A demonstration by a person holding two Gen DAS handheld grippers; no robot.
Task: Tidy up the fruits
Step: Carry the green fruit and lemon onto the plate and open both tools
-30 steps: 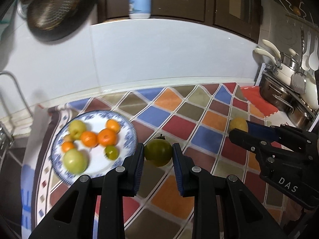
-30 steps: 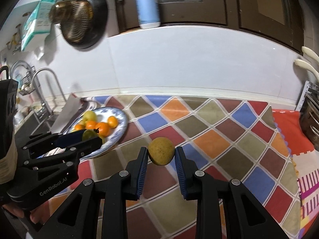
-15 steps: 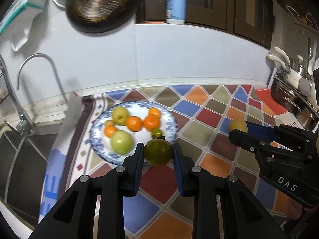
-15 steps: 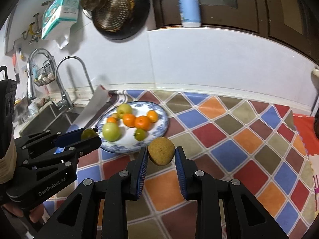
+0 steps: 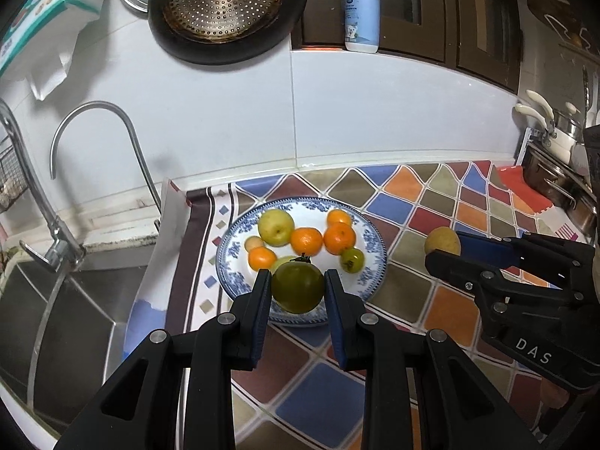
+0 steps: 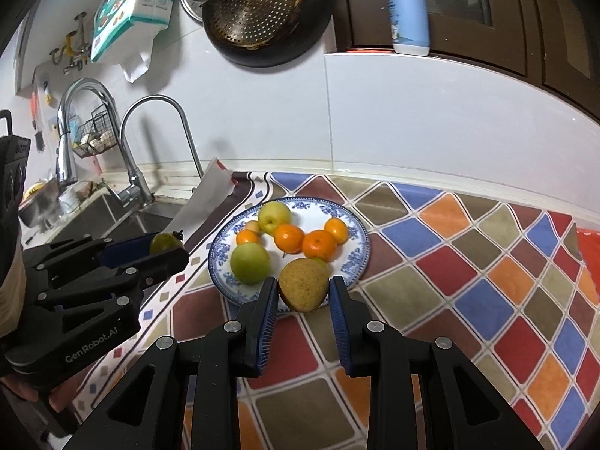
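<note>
My left gripper (image 5: 297, 290) is shut on a dark green tomato (image 5: 297, 288) and holds it above the near rim of a blue-and-white plate (image 5: 371, 232). The plate holds oranges (image 5: 339, 237), a yellow-green apple (image 5: 276, 222) and a small green fruit (image 5: 352, 259). My right gripper (image 6: 303, 290) is shut on a brown-yellow pear (image 6: 303, 288) and holds it over the plate's near edge (image 6: 360, 258), beside a green apple (image 6: 250, 262). In the right wrist view the left gripper (image 6: 167, 249) with the tomato is at the left.
The plate sits on a colourful diamond-patterned mat (image 5: 431, 202). A sink (image 5: 63, 311) with a curved tap (image 5: 93, 112) lies to the left. Pots (image 5: 555, 172) stand at the far right. A strainer pan (image 5: 225, 3) and a soap bottle (image 5: 362, 18) are on the wall above.
Both grippers have moved left toward the plate, each carrying its fruit. The plate now sits directly behind both held fruits.
</note>
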